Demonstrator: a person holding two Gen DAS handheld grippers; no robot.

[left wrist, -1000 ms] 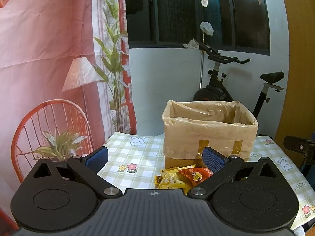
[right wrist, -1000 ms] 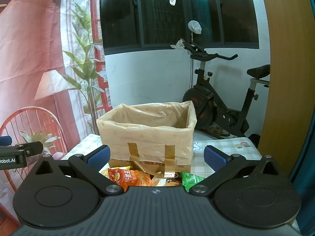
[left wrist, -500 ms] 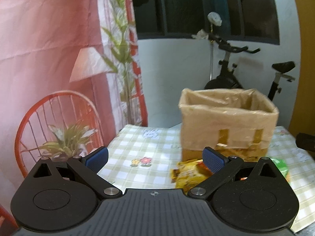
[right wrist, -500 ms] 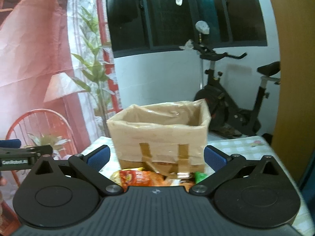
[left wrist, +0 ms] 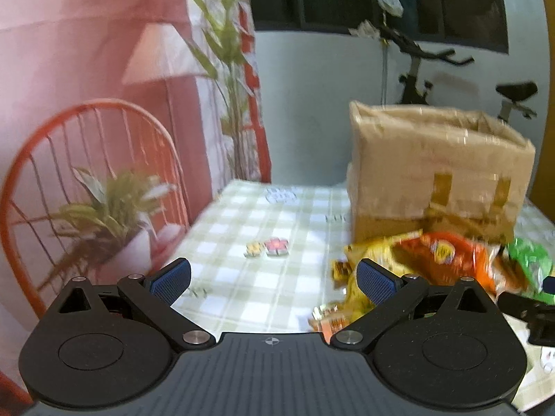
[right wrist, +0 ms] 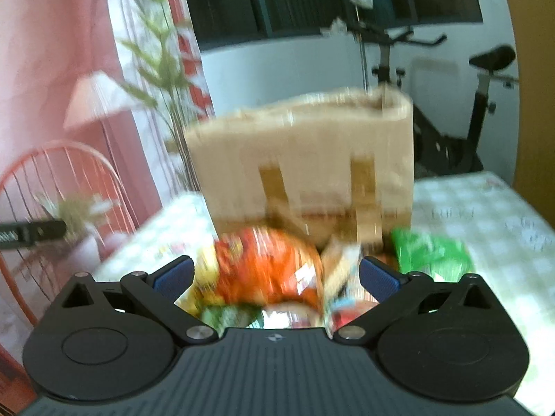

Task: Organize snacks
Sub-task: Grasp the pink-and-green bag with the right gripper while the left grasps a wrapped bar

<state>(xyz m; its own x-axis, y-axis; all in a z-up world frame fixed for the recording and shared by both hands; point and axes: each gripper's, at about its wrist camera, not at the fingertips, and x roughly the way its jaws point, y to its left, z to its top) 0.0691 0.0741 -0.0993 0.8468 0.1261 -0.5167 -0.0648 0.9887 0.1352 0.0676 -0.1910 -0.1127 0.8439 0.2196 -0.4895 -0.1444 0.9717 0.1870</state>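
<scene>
Two grippers, left [left wrist: 274, 279] and right [right wrist: 275, 277], both with jaws spread and empty, so I can take a snack. The snacks [right wrist: 267, 270] lie heaped just before the box [right wrist: 305, 159], handy for loading it.

Snack packets [right wrist: 267, 274] (right view) — motion-blurred, labels unreadable

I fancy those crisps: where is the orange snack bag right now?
The orange snack bag lies on the checked table just in front of the cardboard box, with a green packet to its right and yellow packets to its left.
</scene>
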